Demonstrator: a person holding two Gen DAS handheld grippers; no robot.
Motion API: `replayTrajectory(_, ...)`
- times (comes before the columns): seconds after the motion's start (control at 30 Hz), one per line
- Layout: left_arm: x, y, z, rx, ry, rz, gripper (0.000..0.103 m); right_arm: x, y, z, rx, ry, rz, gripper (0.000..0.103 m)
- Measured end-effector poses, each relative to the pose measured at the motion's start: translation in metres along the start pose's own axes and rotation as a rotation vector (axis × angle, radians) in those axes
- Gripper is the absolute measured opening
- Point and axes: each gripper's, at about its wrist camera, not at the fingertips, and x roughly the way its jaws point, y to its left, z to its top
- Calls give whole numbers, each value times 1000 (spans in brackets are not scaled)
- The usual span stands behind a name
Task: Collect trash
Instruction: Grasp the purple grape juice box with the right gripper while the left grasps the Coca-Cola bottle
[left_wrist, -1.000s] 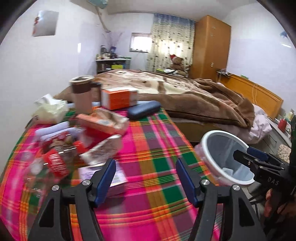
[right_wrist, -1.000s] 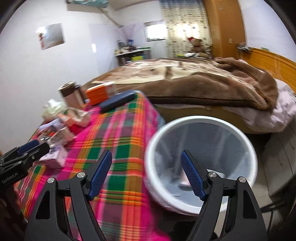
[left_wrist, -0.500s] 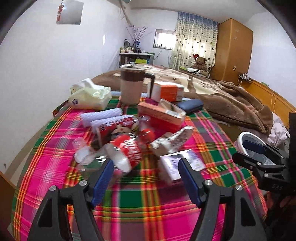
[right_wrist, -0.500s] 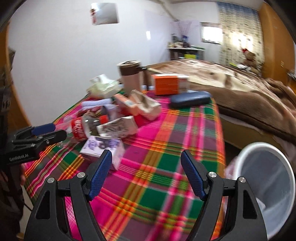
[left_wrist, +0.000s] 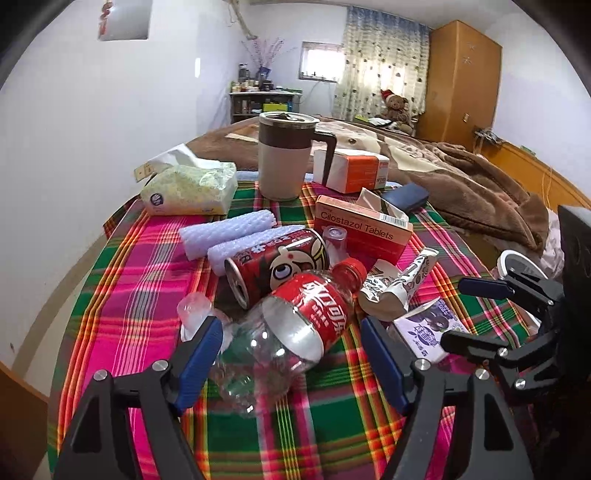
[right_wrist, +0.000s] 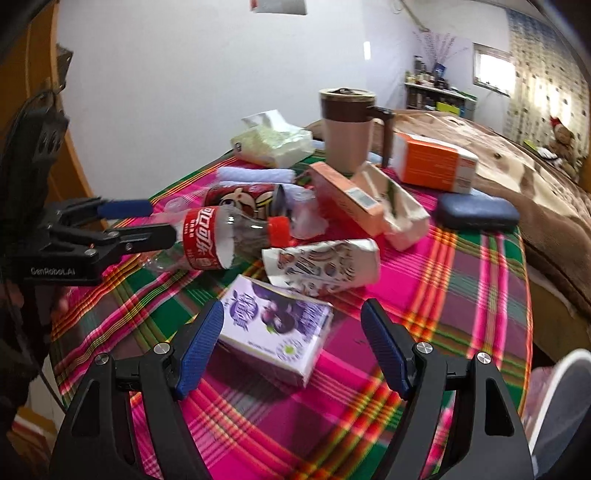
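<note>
Both claws stand released. Left claw (left_wrist: 291, 352) has just been opening its jaws, and the clear plastic bottle (left_wrist: 295, 328) with red label and red cap lies crushed between them on the checked tablecloth (left_wrist: 140, 266), not pressed. Right claw (right_wrist: 291, 347) points down over the purple carton (right_wrist: 275, 332), which lies flat.

Table w/ plaid cloth (left_wrist: 140, 280) is carrying a heap: clear cola bottle (left_wrist: 295, 332) lying on its side at front, red can (left_wrist: 277, 266) just behind it, 2 bubble-wrap rolls (left_wrist: 229, 236), tissue pack (left_wrist: 192, 188), lidded mug (left_wrist: 284, 155) standing upright, orange box (left_wrist: 354, 170), Cilostazol box (left_wrist: 362, 229), dark case (left_wrist: 406, 195), crumpled carton (right_wrist: 325, 266), purple carton (right_wrist: 273, 332) lying nearest the right edge.
</note>
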Motion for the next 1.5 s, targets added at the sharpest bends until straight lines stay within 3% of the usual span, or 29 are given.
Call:
replayTrajectory(0.23, 20, 3, 6, 60, 73, -43, 77, 12, 9, 10, -77, 13, 69, 78)
replayTrajectory(0.43, 36, 4, 2, 57, 139, -58, 77, 30, 6, 12, -89, 76, 123, 79)
replayTrajectory(0.53, 38, 8, 1, 28, 142, -72, 77, 27, 7, 10, -98, 86, 171, 79)
replayTrajectory(0.8, 38, 3, 0, 44, 159, -56, 77, 8, 16, -7, -187, 127, 195, 79)
replayTrajectory(0.9, 41, 0, -4, 50, 177, -57, 77, -1, 14, -13, -196, 133, 178, 79)
replayTrajectory(0.97, 40, -3, -8, 53, 179, -59, 77, -9, 8, -17, -178, 115, 111, 79)
replayTrajectory(1.2, 38, -11, -17, 47, 190, -83, 77, -24, -18, -28, -38, 116, 75, 79)
replayTrajectory(1.27, 36, -16, -22, 49, 199, -88, 77, -27, -16, -33, -42, 131, 102, 79)
replayTrajectory(1.4, 30, -25, -31, 63, 198, -93, 77, -43, -10, -45, -83, 128, 53, 79)
replayTrajectory(1.5, 28, -31, -34, 58, 201, -100, 77, -54, -8, -58, -90, 135, 76, 79)
